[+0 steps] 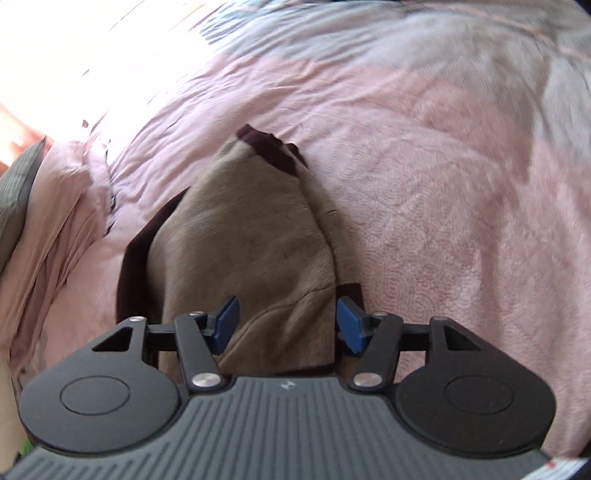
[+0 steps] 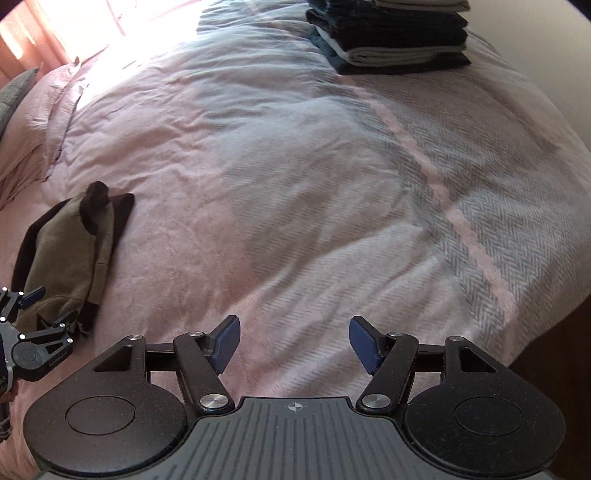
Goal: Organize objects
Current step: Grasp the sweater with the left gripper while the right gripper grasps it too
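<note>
A tan fleece garment with dark brown trim (image 1: 251, 236) lies folded on the pink bedspread (image 1: 443, 206). My left gripper (image 1: 288, 321) is open, its blue pads on either side of the garment's near end, just above it. In the right wrist view the same garment (image 2: 70, 251) lies at the left, with the left gripper (image 2: 48, 310) over its near end. My right gripper (image 2: 295, 343) is open and empty above bare bedspread (image 2: 295, 184), well to the right of the garment.
A stack of folded dark and light clothes (image 2: 391, 33) sits at the far right of the bed. A grey pillow (image 2: 14, 92) and rumpled pink bedding (image 2: 44, 122) lie at the far left. The bed's right edge (image 2: 554, 317) drops off.
</note>
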